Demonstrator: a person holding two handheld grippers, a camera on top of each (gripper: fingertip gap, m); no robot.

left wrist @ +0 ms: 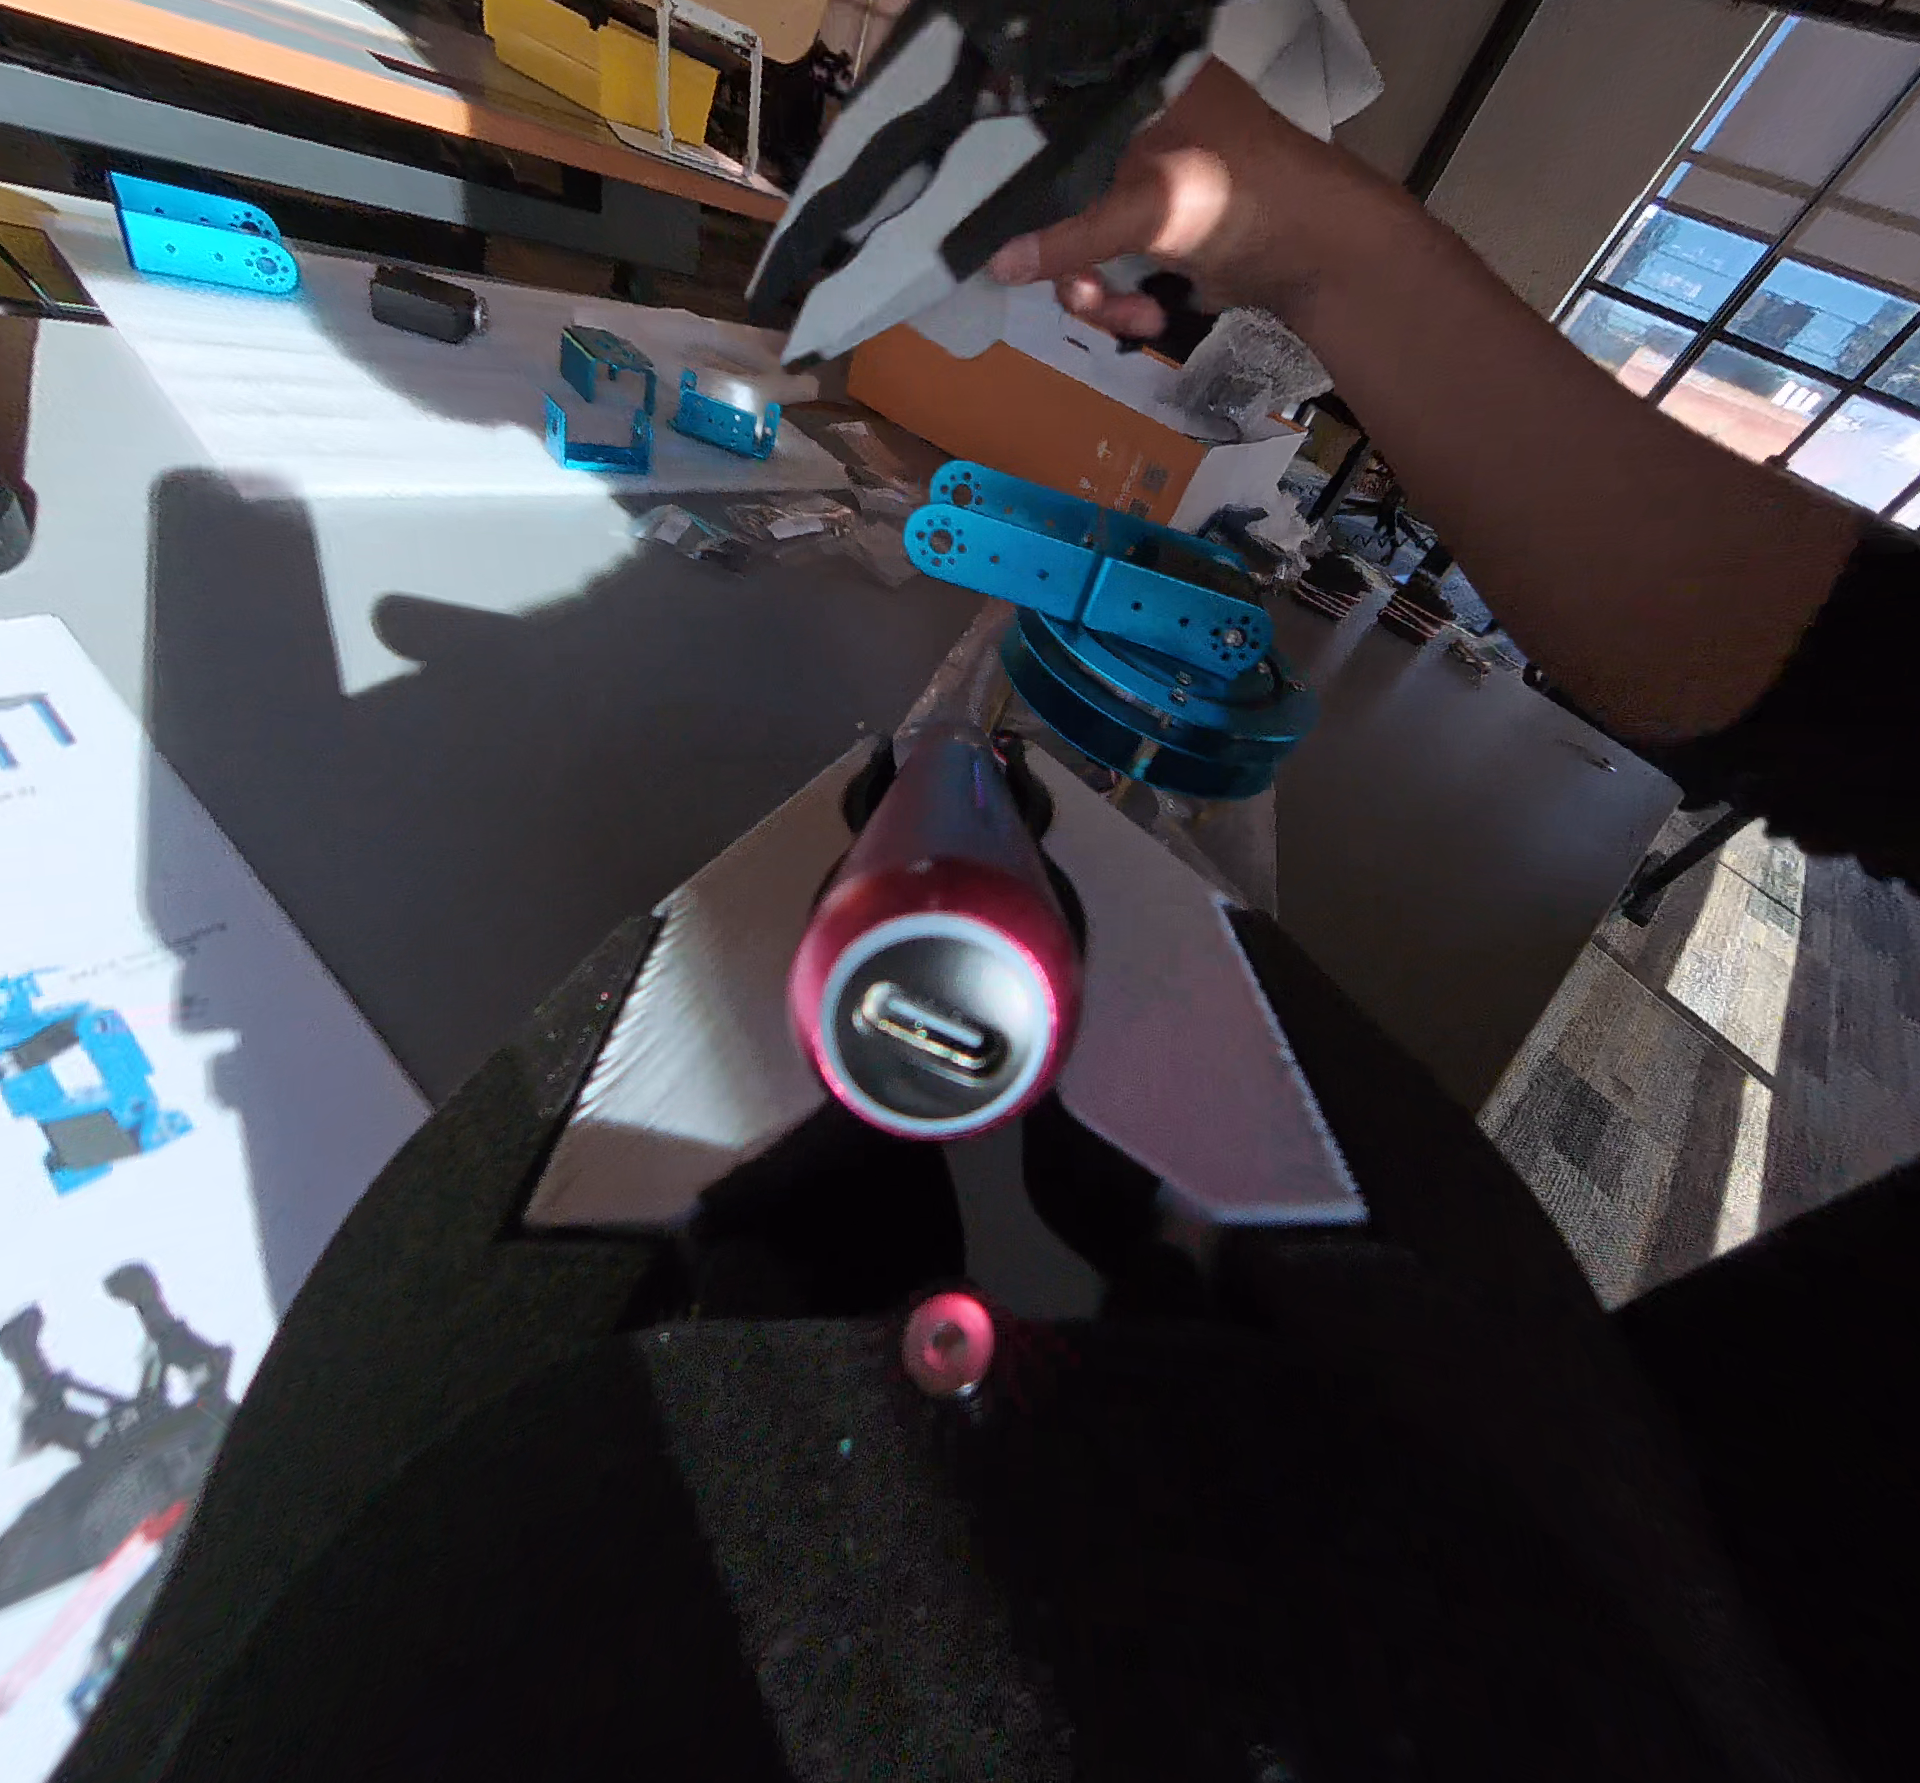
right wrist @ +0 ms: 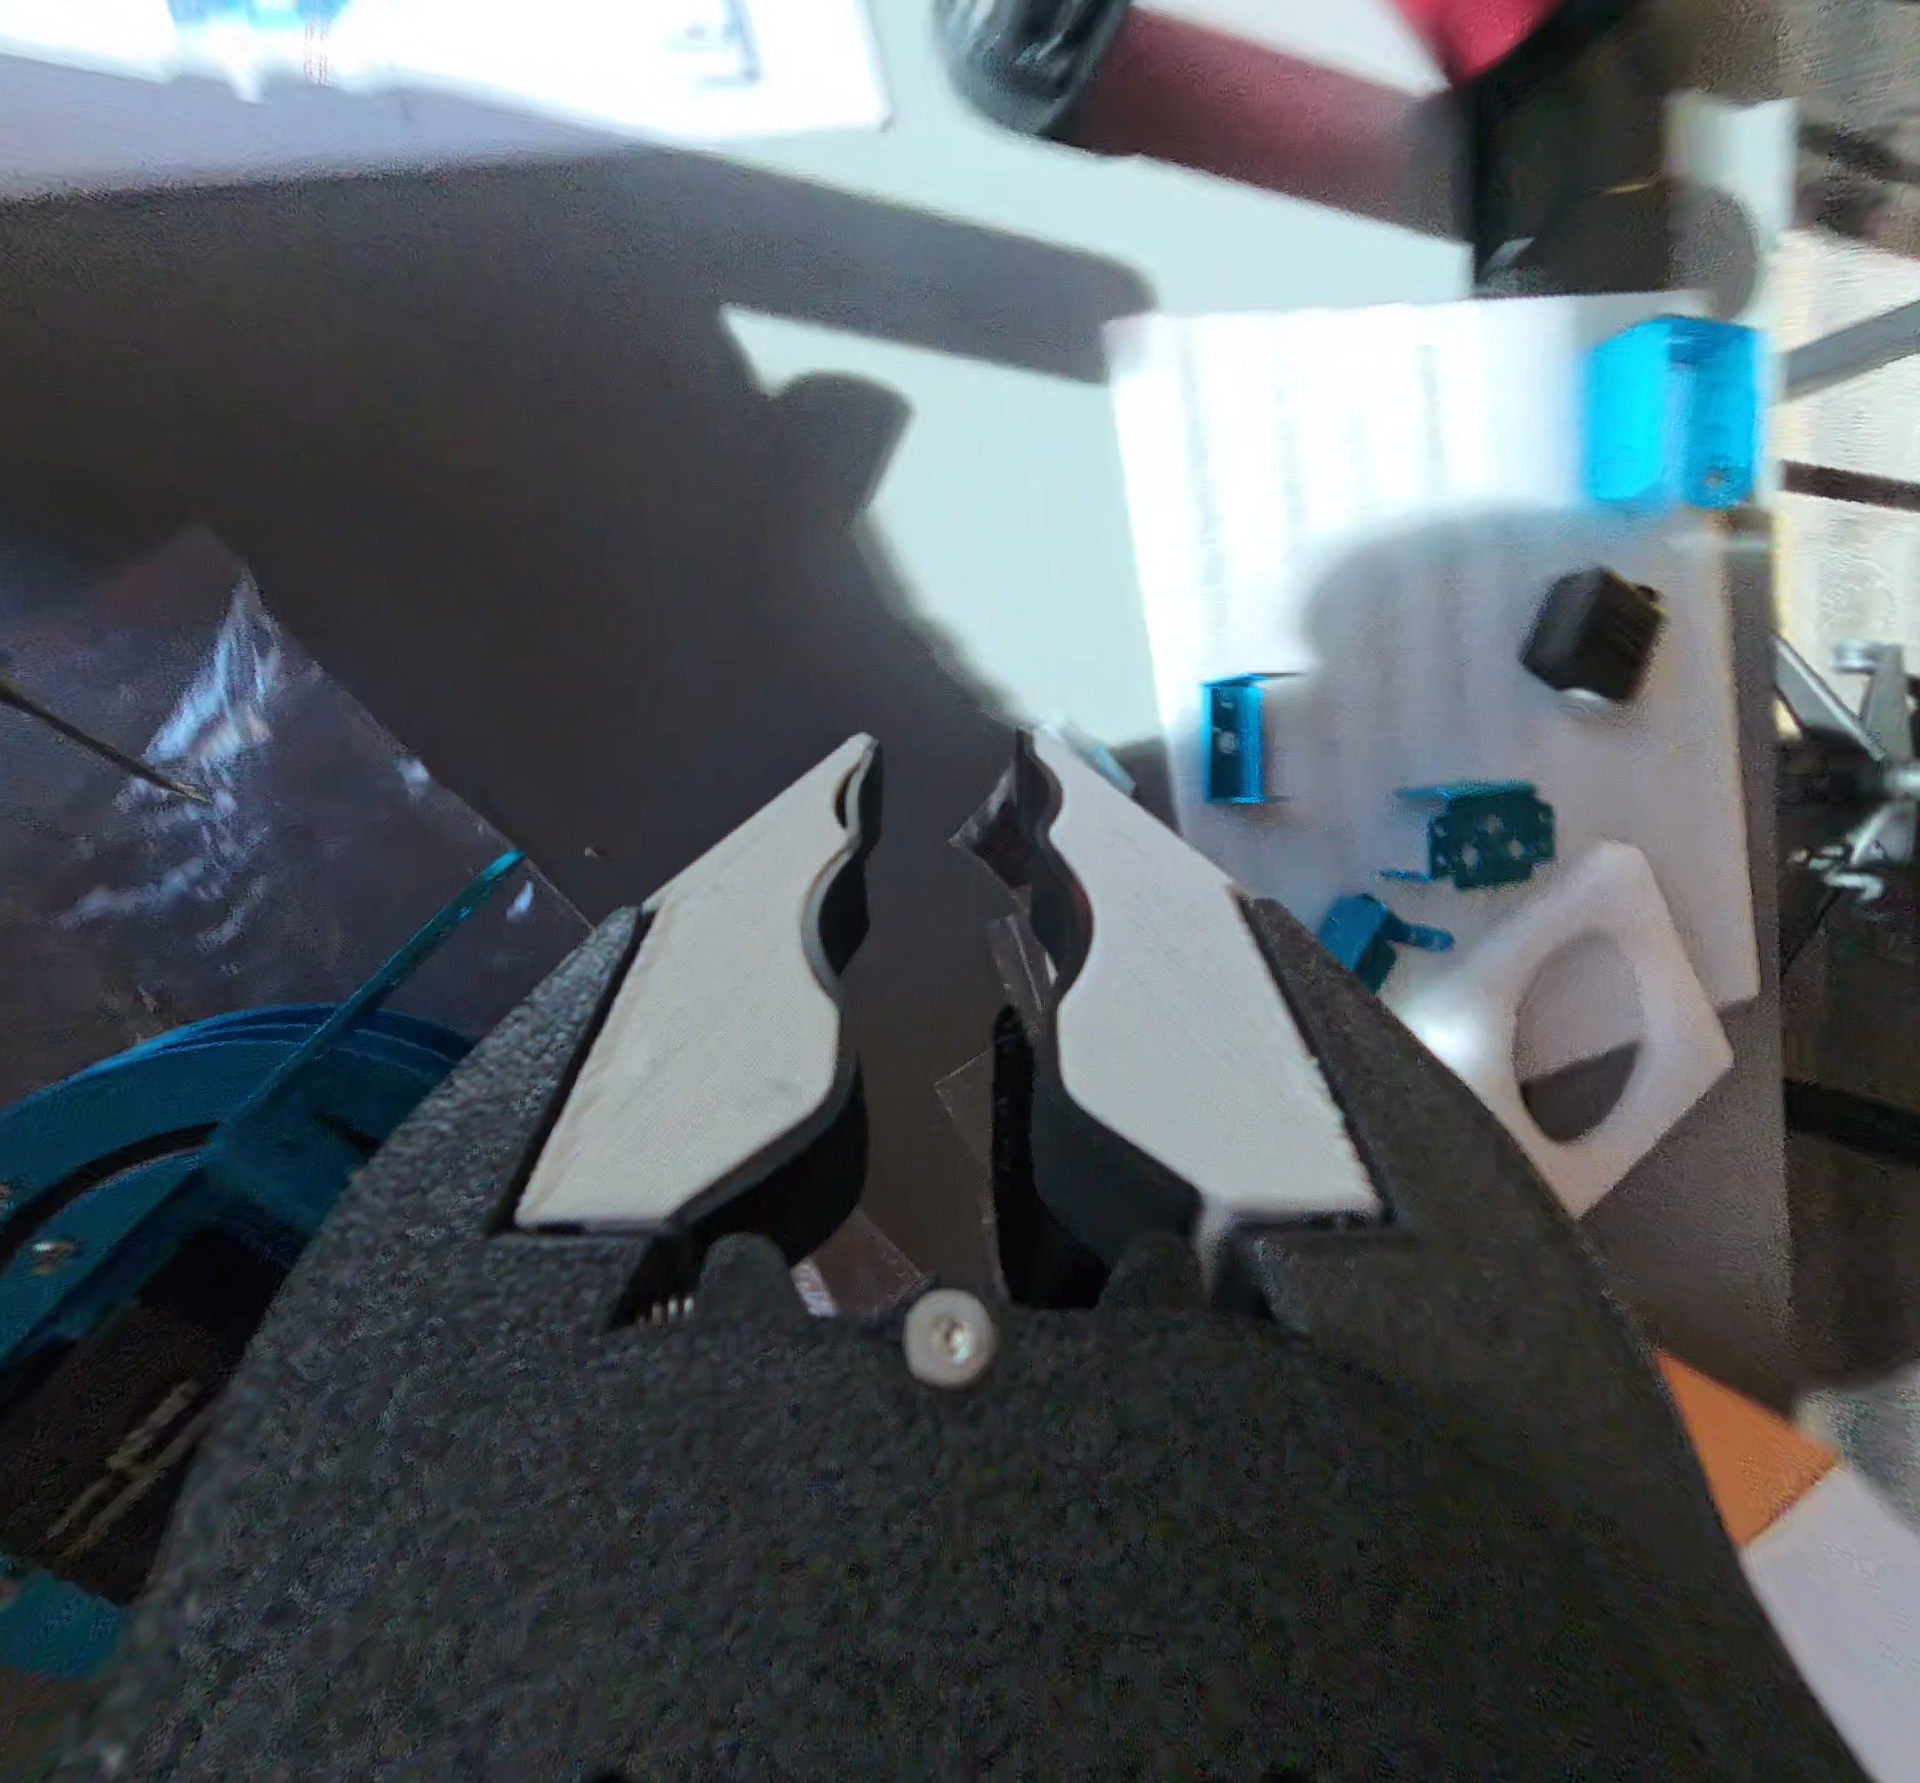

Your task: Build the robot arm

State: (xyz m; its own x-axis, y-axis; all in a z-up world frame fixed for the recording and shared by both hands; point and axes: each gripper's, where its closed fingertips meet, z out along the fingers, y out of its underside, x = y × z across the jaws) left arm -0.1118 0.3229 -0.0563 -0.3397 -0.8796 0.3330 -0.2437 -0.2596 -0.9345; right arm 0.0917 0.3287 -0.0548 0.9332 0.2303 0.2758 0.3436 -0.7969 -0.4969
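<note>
Left wrist view, left tongs [left wrist: 940, 767] gripping red screwdriver [left wrist: 935, 954], axis pointing forward

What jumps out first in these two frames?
The red cylindrical tool clamped in the left tongs fills the left wrist view's centre, its port end facing the camera. Just beyond its tip stands the blue metal turntable assembly. The right tongs hang slightly parted and empty above the shadowed white table.
</note>
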